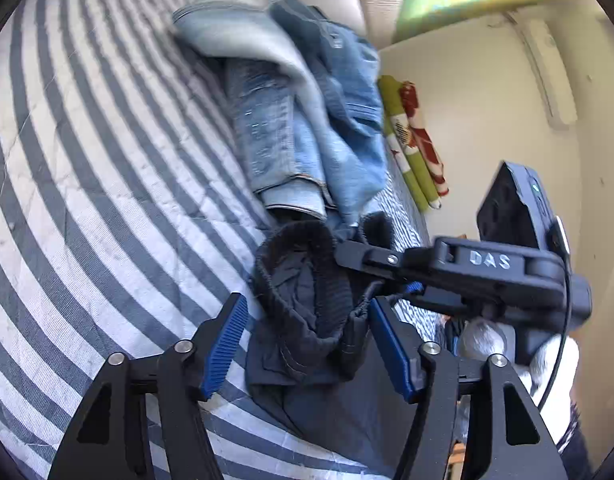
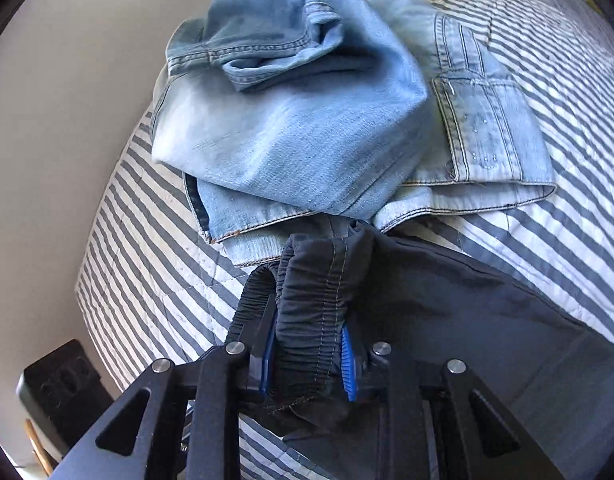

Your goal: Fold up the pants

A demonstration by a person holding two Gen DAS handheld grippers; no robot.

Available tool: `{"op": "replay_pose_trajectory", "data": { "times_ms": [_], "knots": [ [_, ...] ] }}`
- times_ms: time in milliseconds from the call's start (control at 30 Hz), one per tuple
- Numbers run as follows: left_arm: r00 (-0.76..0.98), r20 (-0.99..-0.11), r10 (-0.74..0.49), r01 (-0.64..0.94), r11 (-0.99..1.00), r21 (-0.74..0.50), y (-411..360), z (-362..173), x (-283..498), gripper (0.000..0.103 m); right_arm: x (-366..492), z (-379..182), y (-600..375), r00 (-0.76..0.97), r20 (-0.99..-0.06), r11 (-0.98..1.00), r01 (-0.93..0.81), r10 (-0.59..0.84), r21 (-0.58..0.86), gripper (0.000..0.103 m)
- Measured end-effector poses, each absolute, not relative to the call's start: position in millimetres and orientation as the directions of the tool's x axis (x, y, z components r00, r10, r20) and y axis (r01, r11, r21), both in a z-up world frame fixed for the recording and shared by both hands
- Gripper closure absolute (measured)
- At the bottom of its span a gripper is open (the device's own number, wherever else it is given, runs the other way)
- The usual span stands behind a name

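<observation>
- Gripping the dark pants (image 2: 447, 304) by the bunched elastic waistband (image 2: 307, 320), the right gripper (image 2: 307, 364) is clenching it.
- Hovering spread and empty, the left gripper (image 1: 307, 344) is facing the waistband's other side, lying on the striped bed (image 1: 87, 200).

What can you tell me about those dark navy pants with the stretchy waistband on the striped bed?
The dark navy pants look like thin woven fabric with a gathered elastic waistband and drawcord. They lie crumpled on the striped bedcover, touching a heap of light blue jeans. The right gripper pinches the waistband; the left gripper hovers open around it.
</observation>
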State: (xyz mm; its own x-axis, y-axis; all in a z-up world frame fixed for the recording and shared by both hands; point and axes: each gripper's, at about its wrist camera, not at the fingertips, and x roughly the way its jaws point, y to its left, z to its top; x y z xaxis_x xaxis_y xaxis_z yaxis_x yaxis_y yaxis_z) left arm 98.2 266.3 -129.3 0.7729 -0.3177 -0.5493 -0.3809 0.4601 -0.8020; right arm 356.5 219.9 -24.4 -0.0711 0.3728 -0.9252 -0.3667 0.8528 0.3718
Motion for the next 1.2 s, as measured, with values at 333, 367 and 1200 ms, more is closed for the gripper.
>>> {"op": "replay_pose_trajectory", "data": {
  "times_ms": [333, 367, 1200],
  "knots": [
    [0.778, -0.475, -0.412, -0.333, 0.37, -0.867, 270, -146, 106, 0.071, 361, -24, 237, -0.094, -0.918, 0.845, -0.365, 0.385, 0.392, 0.076],
    [0.774, -0.475, -0.418, -0.326, 0.38, -0.866, 267, -145, 105, 0.074, 361, -22, 237, -0.106, -0.919, 0.843, -0.371, 0.379, 0.39, 0.07],
    [0.767, -0.426, -0.48, -0.109, 0.557, -0.824, 183, -86, 131, 0.073, 347, -9, 224, -0.129, -0.97, 0.856, -0.456, 0.208, 0.244, 0.077]
  ]
}}
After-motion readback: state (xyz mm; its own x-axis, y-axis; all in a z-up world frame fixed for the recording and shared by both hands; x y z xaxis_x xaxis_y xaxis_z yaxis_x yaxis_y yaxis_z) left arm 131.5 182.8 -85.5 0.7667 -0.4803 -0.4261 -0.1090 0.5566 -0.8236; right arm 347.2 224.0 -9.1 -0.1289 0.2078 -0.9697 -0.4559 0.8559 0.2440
